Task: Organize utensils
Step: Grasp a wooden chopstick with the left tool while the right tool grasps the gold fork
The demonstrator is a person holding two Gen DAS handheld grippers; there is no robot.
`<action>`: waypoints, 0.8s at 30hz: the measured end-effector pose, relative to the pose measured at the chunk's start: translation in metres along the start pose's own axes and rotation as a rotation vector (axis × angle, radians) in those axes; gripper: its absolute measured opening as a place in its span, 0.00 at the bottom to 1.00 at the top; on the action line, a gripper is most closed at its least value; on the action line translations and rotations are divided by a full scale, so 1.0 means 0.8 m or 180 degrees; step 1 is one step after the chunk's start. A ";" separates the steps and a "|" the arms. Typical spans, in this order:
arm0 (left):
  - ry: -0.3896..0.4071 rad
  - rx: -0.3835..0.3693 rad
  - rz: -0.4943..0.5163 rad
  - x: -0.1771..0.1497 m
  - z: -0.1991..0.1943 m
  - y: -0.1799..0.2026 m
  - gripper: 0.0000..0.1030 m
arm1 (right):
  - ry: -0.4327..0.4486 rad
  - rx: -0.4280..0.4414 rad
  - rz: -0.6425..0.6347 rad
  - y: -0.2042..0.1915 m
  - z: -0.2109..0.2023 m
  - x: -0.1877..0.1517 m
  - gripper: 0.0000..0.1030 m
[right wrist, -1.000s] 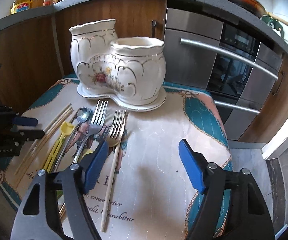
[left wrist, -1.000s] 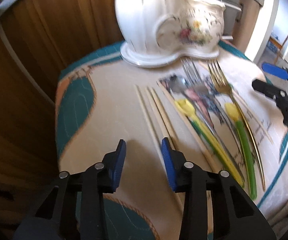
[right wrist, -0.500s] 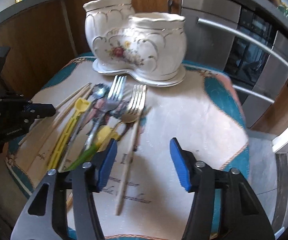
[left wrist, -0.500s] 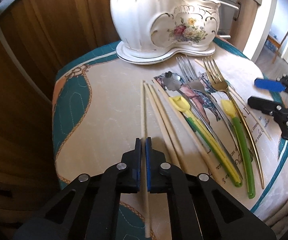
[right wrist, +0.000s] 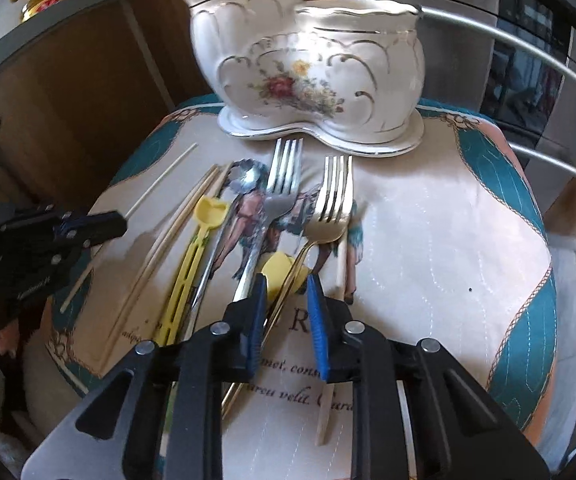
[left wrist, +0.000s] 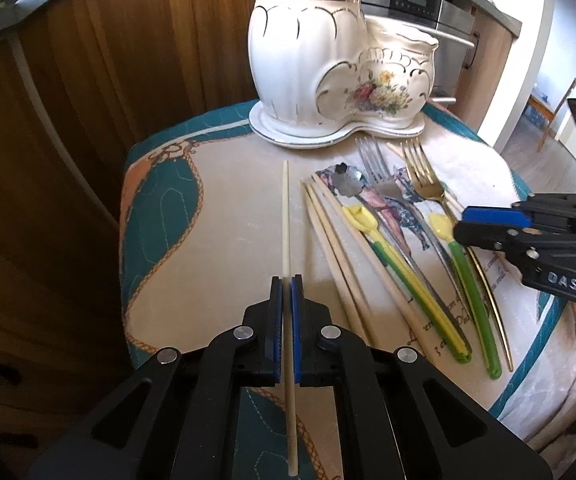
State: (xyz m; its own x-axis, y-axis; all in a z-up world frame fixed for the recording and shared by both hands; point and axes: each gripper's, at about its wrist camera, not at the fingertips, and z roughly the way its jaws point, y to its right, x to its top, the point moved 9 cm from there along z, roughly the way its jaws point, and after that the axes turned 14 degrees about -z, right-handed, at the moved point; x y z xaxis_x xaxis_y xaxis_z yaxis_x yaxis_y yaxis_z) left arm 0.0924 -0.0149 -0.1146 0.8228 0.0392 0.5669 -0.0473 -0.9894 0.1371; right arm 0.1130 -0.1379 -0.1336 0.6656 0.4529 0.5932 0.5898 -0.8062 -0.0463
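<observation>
Single pale chopstick (left wrist: 285, 216) lay lengthwise on the quilted surface (left wrist: 223, 240), running from 12 to 6 o'clock in the left wrist view, clamped between the clenched left tongs (left wrist: 286, 300). At its 3 o'clock: three more chopsticks (left wrist: 330, 240), a small spoon (left wrist: 346, 182), two forks, two yellow-tipped picks. White floral ceramic holder (left wrist: 328, 76) stood at 12 o'clock, upright. Right tongs (right wrist: 288, 300) were closing astride the gold fork (right wrist: 330, 204) handle and the yellow pick head (right wrist: 277, 270); pads not yet pressing. Wooden cabinet (left wrist: 87, 80) behind, at 10 o'clock.
</observation>
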 end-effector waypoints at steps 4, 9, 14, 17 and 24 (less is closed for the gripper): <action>0.0046 -0.0079 -0.0032 0.005 -0.001 0.002 0.04 | -0.0053 0.0212 0.0280 0.005 0.013 0.000 0.20; 0.0085 -0.0120 -0.0060 0.009 -0.003 0.003 0.05 | 0.0045 0.0358 0.0468 0.009 0.012 -0.001 0.10; 0.0136 -0.0139 -0.0067 0.013 -0.008 0.004 0.04 | 0.0120 0.0418 0.0461 0.008 -0.004 -0.007 0.06; 0.0177 -0.0151 -0.0074 0.016 -0.013 0.004 0.05 | 0.0180 0.0376 0.0358 0.004 -0.014 -0.009 0.06; 0.0434 -0.0301 -0.0142 0.033 -0.040 0.005 0.04 | 0.0589 0.0241 0.0126 0.005 -0.053 0.005 0.06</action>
State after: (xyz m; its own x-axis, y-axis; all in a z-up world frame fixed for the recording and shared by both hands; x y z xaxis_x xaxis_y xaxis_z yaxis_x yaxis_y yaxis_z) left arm 0.0959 -0.0135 -0.0729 0.7411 0.1076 0.6627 -0.0710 -0.9690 0.2367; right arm 0.0987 -0.1559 -0.0977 0.5977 0.3382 0.7269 0.6023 -0.7878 -0.1287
